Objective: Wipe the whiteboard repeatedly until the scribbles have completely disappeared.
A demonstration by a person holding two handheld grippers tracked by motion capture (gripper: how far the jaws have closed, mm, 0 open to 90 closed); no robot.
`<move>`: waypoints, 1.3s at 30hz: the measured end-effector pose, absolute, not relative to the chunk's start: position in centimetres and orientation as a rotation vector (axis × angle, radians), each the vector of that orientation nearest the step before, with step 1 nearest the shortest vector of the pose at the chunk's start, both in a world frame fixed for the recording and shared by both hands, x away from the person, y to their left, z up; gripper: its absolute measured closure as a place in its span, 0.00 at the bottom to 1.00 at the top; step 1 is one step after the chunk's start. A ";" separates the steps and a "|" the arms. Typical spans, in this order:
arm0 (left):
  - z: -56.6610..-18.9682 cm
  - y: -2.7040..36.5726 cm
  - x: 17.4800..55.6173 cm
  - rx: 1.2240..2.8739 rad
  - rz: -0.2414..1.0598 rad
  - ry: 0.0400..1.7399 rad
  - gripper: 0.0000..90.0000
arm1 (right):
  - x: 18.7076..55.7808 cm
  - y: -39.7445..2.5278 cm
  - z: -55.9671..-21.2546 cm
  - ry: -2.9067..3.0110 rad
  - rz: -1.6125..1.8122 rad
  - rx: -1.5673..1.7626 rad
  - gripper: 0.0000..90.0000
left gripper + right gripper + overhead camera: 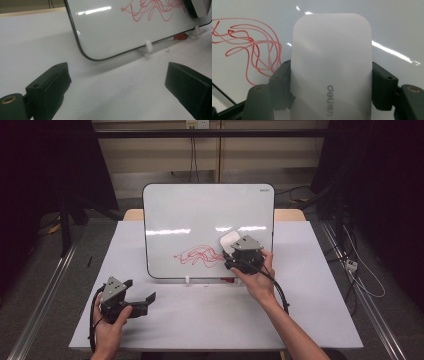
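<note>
Right tool (231,251): clamps white rounded plastic eraser (229,241) flat against upright whiteboard (200,215), beside red scribble (197,255) | Left tool (140,295): jaws wide, empty, over white counter (200,315).

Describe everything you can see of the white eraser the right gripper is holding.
The eraser is a smooth white block with rounded corners, plastic by its look, with grey "deli" lettering near its lower end. The right gripper clamps its two long sides. It is held against the whiteboard, just right of the red scribble. In the left gripper view its dark underside shows at the board's face.
</note>
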State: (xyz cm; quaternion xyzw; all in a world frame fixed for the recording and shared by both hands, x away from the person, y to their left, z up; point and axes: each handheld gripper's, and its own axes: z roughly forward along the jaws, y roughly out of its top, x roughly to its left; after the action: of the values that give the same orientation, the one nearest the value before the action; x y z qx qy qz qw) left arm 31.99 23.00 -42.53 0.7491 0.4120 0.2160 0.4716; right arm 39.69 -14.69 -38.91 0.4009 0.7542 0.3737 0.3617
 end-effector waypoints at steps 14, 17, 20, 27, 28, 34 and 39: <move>-42.5 22.9 31.9 1.827 0.529 1.007 0.06 | 39.3 -12.4 -39.7 1.987 0.957 0.971 0.34; -42.4 22.9 31.9 1.827 0.528 1.006 0.06 | 39.2 -11.4 -39.9 2.017 0.988 0.946 0.34; -42.5 22.9 31.9 1.818 0.526 1.011 0.06 | 39.3 -10.3 -40.1 2.036 1.005 0.926 0.34; -42.5 23.1 31.9 1.822 0.529 1.011 0.06 | 39.3 -8.8 -40.3 2.067 1.041 0.903 0.34; -42.4 23.1 31.9 1.823 0.529 1.011 0.06 | 39.3 -8.6 -40.4 2.074 1.040 0.895 0.34; -42.5 23.1 31.9 1.822 0.529 1.012 0.06 | 39.2 -8.8 -40.4 2.105 1.053 0.891 0.34; -42.4 23.3 31.8 1.821 0.534 1.016 0.06 | 40.0 -11.8 -39.1 2.016 1.046 0.961 0.34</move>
State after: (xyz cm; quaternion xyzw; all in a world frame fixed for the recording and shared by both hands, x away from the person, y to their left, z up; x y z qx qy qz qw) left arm 31.79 23.25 -42.45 0.7446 0.4155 0.2182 0.4747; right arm 39.96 -11.79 -39.15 0.3677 0.7713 0.4002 0.3313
